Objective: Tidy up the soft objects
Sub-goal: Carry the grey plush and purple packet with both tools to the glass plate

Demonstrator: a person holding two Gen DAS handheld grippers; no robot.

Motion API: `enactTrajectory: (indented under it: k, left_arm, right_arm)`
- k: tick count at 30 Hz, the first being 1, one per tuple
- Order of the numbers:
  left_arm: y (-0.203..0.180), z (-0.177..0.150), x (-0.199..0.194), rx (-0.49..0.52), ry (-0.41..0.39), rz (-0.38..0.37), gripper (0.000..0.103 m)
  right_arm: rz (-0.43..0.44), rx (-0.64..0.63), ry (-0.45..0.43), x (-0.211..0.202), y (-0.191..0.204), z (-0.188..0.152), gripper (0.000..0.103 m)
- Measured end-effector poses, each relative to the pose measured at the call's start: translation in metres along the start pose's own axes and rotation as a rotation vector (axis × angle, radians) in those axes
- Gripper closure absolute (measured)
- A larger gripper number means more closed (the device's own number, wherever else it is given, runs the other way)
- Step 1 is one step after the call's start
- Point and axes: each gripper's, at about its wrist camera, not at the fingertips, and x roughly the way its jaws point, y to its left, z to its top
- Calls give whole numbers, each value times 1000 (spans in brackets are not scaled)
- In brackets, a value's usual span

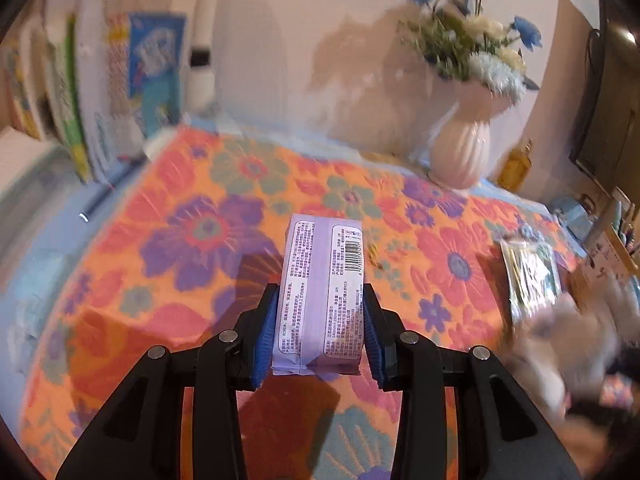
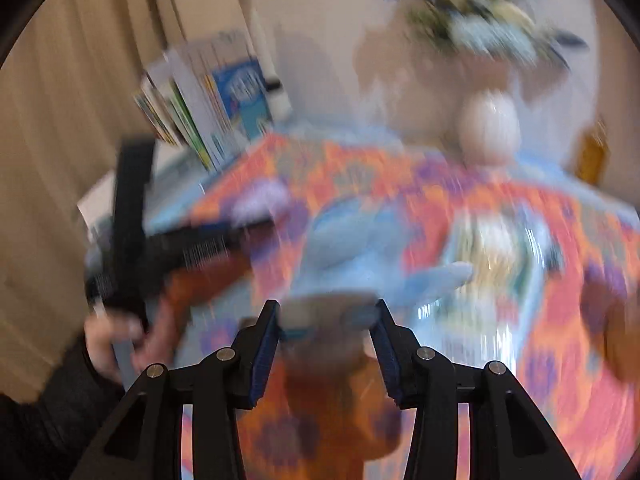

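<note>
The left gripper (image 1: 320, 332) is clamped on a lilac tissue pack (image 1: 322, 280), blue pads (image 1: 266, 336) pressing its two long sides w/ the printed back and barcode facing up; pack sticks out past the fingertips and hangs over the floral cloth (image 1: 192, 216), not resting on it. Gripping the narrow width near one end probably makes sense bc the soft pack squashes a bit and stays put while carried. The right gripper (image 2: 326, 320) is closed on something flat and pale grey-blue, held crosswise between its pads, w/ a blurry blue plush toy (image 2: 360, 248) just beyond; likely the held part belongs to that toy, but the right wrist view is too smeared to be sure. The toy is over the cloth near the middle. A shiny foil packet (image 1: 532, 276) lies flat on the cloth off to the right of the tissue pack, well apart from it, seemingly waiting its turn. A white ribbed vase (image 1: 464, 148) of flowers stands at the back edge, books (image 1: 100, 100) upright at back left (both look like fixtures, not part of the sorting). Count: 2 grippers, 1 tissue pack, 1 plush, 1 foil packet, 1 vase; books several, can't count exactly. One hand (image 2: 116, 340) in a dark sleeve shows at left in the right wrist view, holding the other tool.
</note>
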Motion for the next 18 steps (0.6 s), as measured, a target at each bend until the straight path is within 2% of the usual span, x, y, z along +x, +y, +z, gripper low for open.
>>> enactTrajectory:
  k: [1,3,4,5,8,12,15,18]
  left_arm:
    - [-1,1,-2,10,-29,6,67]
    - [-7,-1,1,38,-22,27,67]
    - [-9,-2,4,54,-4,26,67]
    - [-12,-2,4,66,-3,22,67]
    - [-9,-3,1,61,-11,14,67]
    - [-2,-3,2,28,2,9,67]
    - [-5,-4,3,35,8,11,67]
    - [-10,-6,3,61,14,5,67]
  right_arm:
    - [-5,18,9,-5,-1,-13,59]
    - [-6,47,29,-15,-3,-32,49]
    - [-28,52,51,-18,-4,-40,29]
    - [-51,47,67,-21,-4,-45,14]
    - [-104,27,71,-31,-7,-56,12]
    - [-120,3,75,-37,-13,-54,12]
    - [-100,-68,98,-26,-1,-41,4]
    - [-121,-134,126,-3,15,-36,3]
